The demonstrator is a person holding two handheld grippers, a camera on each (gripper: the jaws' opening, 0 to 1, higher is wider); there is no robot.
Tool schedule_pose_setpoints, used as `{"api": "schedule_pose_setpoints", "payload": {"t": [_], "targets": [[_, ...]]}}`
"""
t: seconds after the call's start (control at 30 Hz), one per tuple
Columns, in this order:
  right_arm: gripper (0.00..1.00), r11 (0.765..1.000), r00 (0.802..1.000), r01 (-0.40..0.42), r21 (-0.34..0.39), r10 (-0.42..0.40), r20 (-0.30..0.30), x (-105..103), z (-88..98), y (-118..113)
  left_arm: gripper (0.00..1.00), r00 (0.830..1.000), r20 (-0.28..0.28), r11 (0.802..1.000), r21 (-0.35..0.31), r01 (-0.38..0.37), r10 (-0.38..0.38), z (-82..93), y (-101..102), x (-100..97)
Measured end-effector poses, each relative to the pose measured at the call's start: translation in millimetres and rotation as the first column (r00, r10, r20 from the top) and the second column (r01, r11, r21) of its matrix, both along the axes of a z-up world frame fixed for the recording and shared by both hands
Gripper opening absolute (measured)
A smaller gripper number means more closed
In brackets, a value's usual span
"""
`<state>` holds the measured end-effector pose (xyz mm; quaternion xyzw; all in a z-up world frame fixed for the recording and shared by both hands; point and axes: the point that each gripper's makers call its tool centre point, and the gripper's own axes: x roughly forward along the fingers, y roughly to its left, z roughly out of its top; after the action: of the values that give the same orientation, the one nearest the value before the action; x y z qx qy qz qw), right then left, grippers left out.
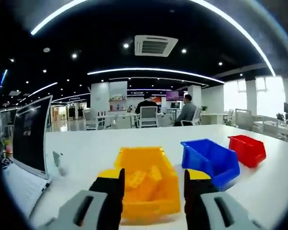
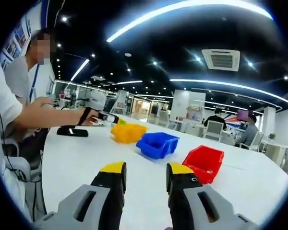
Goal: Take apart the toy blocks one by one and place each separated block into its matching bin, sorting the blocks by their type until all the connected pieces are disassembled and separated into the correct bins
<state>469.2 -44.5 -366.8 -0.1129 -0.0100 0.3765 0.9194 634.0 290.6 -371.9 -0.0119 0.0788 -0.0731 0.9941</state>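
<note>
Three bins stand in a row on the white table (image 1: pixel 86 153). The yellow bin (image 1: pixel 146 191) holds several yellow blocks (image 1: pixel 141 178) and lies just beyond my left gripper (image 1: pixel 153 184), which is open with nothing between its jaws. To its right are the blue bin (image 1: pixel 209 160) and the red bin (image 1: pixel 247 149). My right gripper (image 2: pixel 146 175) is open and holds nothing. It hovers over the table short of the red bin (image 2: pixel 205 163), with the blue bin (image 2: pixel 157 144) and yellow bin (image 2: pixel 128 132) farther off. The left gripper (image 2: pixel 108 117), held by a hand, reaches toward the yellow bin.
An open laptop (image 1: pixel 31 136) stands at the table's left edge with a small white object (image 1: pixel 60 163) beside it. A black phone (image 2: pixel 72 131) lies near the person's arm (image 2: pixel 43 112). People sit at desks in the background (image 1: pixel 187 112).
</note>
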Motion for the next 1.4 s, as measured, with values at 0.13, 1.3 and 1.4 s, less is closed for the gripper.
{"api": "schedule_pose_setpoints", "payload": {"t": [0.13,1.3,1.4], "targets": [[0.35,0.999,1.000,0.030,0.011,-0.030,0.000,5,0.1,-9,0.51,0.998,0.047,0.999,-0.009,0.044,-0.043,9.8,-18,-36.9],[0.34,0.984,0.986,0.164,0.070,-0.164,-0.008,15,0.0,-52,0.48,0.981,0.101,0.985,-0.028,0.171,-0.167,-6.0,-57,-186.7],[0.34,0.983,0.986,0.167,0.071,-0.167,-0.011,14,-1.3,-53,0.48,0.980,0.102,0.984,-0.027,0.176,-0.172,-4.9,-59,-184.8]]}}
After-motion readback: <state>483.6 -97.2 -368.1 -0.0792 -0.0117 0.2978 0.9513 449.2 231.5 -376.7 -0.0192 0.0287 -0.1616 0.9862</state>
